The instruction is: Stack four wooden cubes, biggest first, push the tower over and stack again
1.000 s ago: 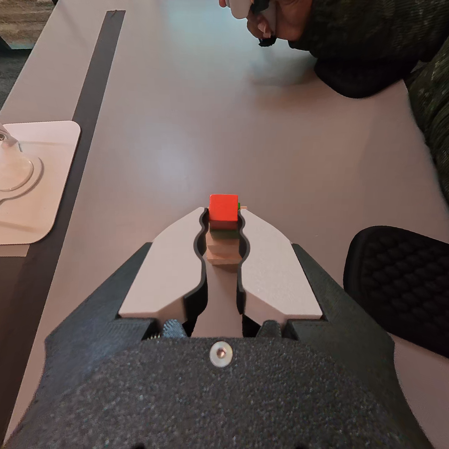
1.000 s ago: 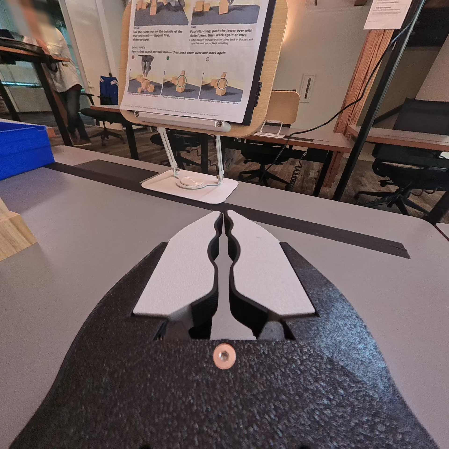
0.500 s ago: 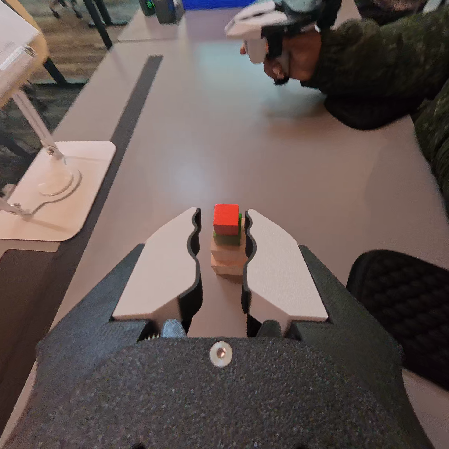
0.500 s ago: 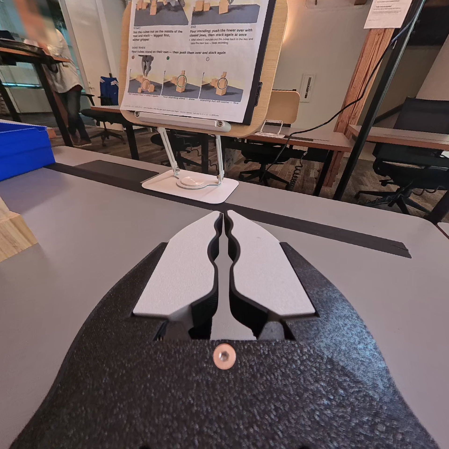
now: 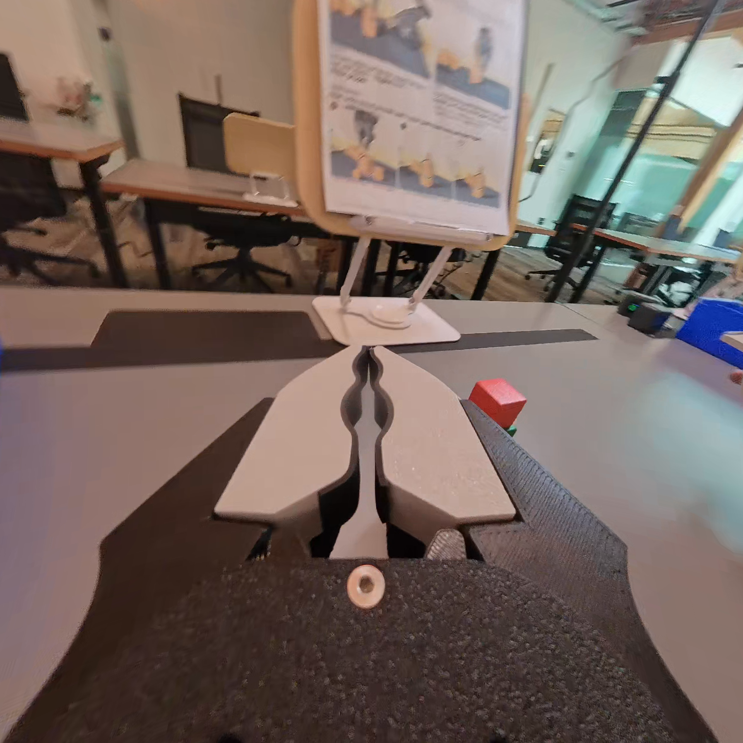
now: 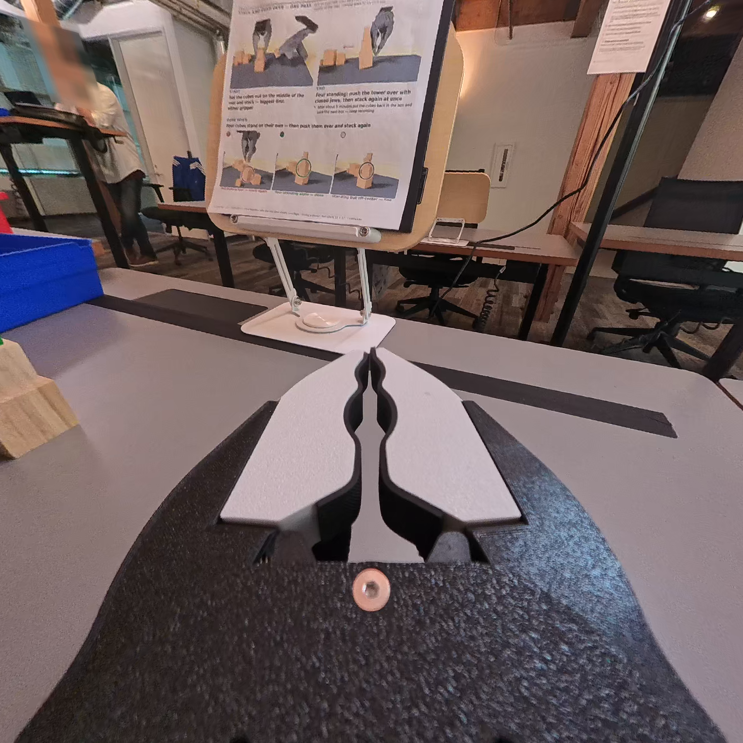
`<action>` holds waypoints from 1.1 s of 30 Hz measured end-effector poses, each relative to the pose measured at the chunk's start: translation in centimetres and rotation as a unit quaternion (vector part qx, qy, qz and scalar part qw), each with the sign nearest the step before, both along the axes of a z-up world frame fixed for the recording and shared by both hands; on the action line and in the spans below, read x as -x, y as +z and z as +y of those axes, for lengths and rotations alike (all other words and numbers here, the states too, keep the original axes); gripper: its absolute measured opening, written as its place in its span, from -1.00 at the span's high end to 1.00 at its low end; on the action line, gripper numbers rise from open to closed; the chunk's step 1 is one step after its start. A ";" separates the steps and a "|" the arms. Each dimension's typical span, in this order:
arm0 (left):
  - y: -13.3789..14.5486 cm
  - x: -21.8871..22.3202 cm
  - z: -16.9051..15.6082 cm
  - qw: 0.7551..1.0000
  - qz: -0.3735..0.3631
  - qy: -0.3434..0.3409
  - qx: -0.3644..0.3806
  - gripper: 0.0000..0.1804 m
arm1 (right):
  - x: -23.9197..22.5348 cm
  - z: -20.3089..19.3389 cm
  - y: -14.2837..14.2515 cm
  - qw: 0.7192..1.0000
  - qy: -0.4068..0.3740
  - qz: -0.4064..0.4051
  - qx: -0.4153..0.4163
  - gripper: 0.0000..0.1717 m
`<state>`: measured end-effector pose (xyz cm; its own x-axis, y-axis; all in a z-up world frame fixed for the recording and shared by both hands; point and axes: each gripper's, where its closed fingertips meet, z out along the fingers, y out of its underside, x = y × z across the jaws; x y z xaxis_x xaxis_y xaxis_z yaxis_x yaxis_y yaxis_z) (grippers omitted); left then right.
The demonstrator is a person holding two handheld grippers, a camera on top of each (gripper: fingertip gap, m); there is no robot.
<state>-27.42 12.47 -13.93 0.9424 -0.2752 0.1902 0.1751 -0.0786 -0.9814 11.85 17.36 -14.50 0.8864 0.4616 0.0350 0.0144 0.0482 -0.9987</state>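
Observation:
My left gripper (image 5: 369,354) is shut with nothing between its pads. A red cube (image 5: 497,401) tops a stack just to the right of its body, with a sliver of a green cube (image 5: 511,431) under it; the lower cubes are hidden behind the gripper. In the right wrist view the stack's two wooden cubes (image 6: 24,402) stand at the far left edge. My right gripper (image 6: 370,354) is shut and bare, low over the grey table (image 6: 161,402), to the right of the stack.
A white stand base (image 5: 386,323) holds a board with a printed sheet (image 6: 321,112) ahead of both grippers. A dark strip (image 6: 542,398) runs across the table. A blue bin (image 6: 44,273) sits at the left in the right wrist view, and office chairs and desks stand behind. Left tips to right tips: about 40 centimeters. The red cube (image 5: 497,401) lies around 7 centimeters away from my left fingertips.
My left gripper let go of the red cube, drew off the stack, swung to face the stand and shut on air. The stack stands on its own. My right gripper barely moved.

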 end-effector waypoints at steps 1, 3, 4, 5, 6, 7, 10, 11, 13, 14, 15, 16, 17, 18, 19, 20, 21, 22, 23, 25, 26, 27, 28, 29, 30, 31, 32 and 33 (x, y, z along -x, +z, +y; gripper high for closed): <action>-0.7 0.3 -0.3 1.000 -0.015 0.021 0.017 1.00 | 0.0 0.0 0.2 1.000 0.000 0.003 -0.001 1.00; -2.0 0.6 -0.9 0.997 -0.025 0.051 0.052 1.00 | -0.1 -0.2 0.8 1.000 0.001 0.013 -0.004 1.00; -2.8 0.6 -1.2 0.995 -0.015 0.065 0.071 1.00 | -0.1 -0.4 1.1 1.000 0.002 0.018 -0.007 1.00; -3.5 0.4 -1.4 0.993 0.002 0.077 0.087 1.00 | -0.1 -0.5 1.4 1.000 0.002 0.021 -0.011 1.00; -4.3 0.2 -1.6 0.991 0.024 0.089 0.100 1.00 | 0.0 -0.7 1.8 1.000 0.003 0.025 -0.014 1.00; -5.0 0.1 -1.8 0.987 0.051 0.101 0.112 1.00 | 0.0 -0.9 2.1 0.999 0.005 0.029 -0.017 1.00; -7.3 0.0 -1.3 0.973 0.129 0.130 0.142 1.00 | -0.1 -1.3 2.8 0.999 0.008 0.041 -0.023 1.00; -8.2 0.1 -1.0 0.966 0.152 0.136 0.158 1.00 | -0.1 -1.4 3.0 0.999 0.008 0.043 -0.025 1.00; -9.4 0.1 -0.6 0.956 0.187 0.139 0.177 1.00 | -0.3 -1.5 3.4 0.998 0.008 0.046 -0.030 1.00; -10.0 -0.1 -0.4 0.952 0.199 0.134 0.188 1.00 | -0.4 -1.6 3.6 0.998 0.007 0.048 -0.032 1.00; -10.5 -0.4 -0.1 0.948 0.215 0.129 0.198 1.00 | -0.4 -1.6 3.8 0.998 0.007 0.052 -0.033 1.00; -10.7 -0.7 0.2 0.944 0.233 0.127 0.198 1.00 | -0.5 -1.7 3.9 0.998 0.008 0.055 -0.034 1.00; -11.0 -1.4 0.7 0.939 0.254 0.117 0.203 1.00 | -0.5 -1.7 4.0 0.998 0.009 0.056 -0.034 1.00; -11.4 -2.5 1.1 0.934 0.273 0.096 0.207 1.00 | -0.4 -1.8 4.0 0.998 0.009 0.055 -0.035 1.00; -11.0 -3.8 1.7 0.933 0.297 0.078 0.189 1.00 | -0.3 -1.8 4.0 0.998 0.009 0.053 -0.036 1.00; -10.7 -4.9 2.2 0.927 0.327 0.065 0.171 1.00 | -0.3 -1.8 4.0 0.998 0.009 0.051 -0.036 1.00; -10.3 -6.1 2.7 0.922 0.350 0.053 0.156 1.00 | -0.3 -1.8 4.0 0.998 0.009 0.050 -0.036 1.00; -10.0 -7.7 3.2 0.920 0.367 0.032 0.134 1.00 | -0.3 -1.8 3.9 0.998 0.008 0.049 -0.036 1.00; -9.8 -9.2 3.7 0.916 0.382 0.018 0.120 1.00 | -0.3 -1.8 3.9 0.998 0.008 0.049 -0.035 1.00; -9.5 -11.9 4.6 0.903 0.421 0.001 0.089 1.00 | -0.4 -1.7 3.8 0.998 0.006 0.047 -0.034 1.00; -9.1 -13.3 4.9 0.897 0.436 -0.009 0.069 1.00 | -0.4 -1.6 3.7 0.998 0.005 0.048 -0.033 1.00; -8.8 -14.4 5.1 0.892 0.449 -0.015 0.052 1.00 | -0.5 -1.6 3.6 0.998 0.005 0.048 -0.032 1.00; -8.4 -15.3 5.2 0.888 0.457 -0.018 0.037 1.00 | -0.5 -1.5 3.6 0.998 0.004 0.048 -0.031 1.00; -8.0 -16.2 5.3 0.889 0.457 -0.024 0.025 1.00 | -0.5 -1.5 3.5 0.998 0.004 0.047 -0.030 1.00; -7.7 -17.1 5.2 0.892 0.451 -0.034 0.016 1.00 | -0.5 -1.5 3.4 0.998 0.003 0.047 -0.030 1.00; -7.4 -17.7 5.1 0.894 0.447 -0.041 0.006 1.00 | -0.5 -1.4 3.4 0.999 0.003 0.046 -0.029 1.00; -7.0 -18.2 5.0 0.893 0.447 -0.044 -0.003 1.00 | -0.5 -1.4 3.3 0.999 0.003 0.044 -0.028 1.00; -6.7 -18.7 4.8 0.894 0.446 -0.049 -0.012 1.00 | -0.5 -1.4 3.2 0.999 0.003 0.043 -0.027 1.00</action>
<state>-8.73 17.24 -20.59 0.6873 -0.3580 -0.6320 -0.6843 -0.0274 -0.7287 12.31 16.01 -11.33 0.8845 0.4663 -0.0152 -0.0711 0.1024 -0.9922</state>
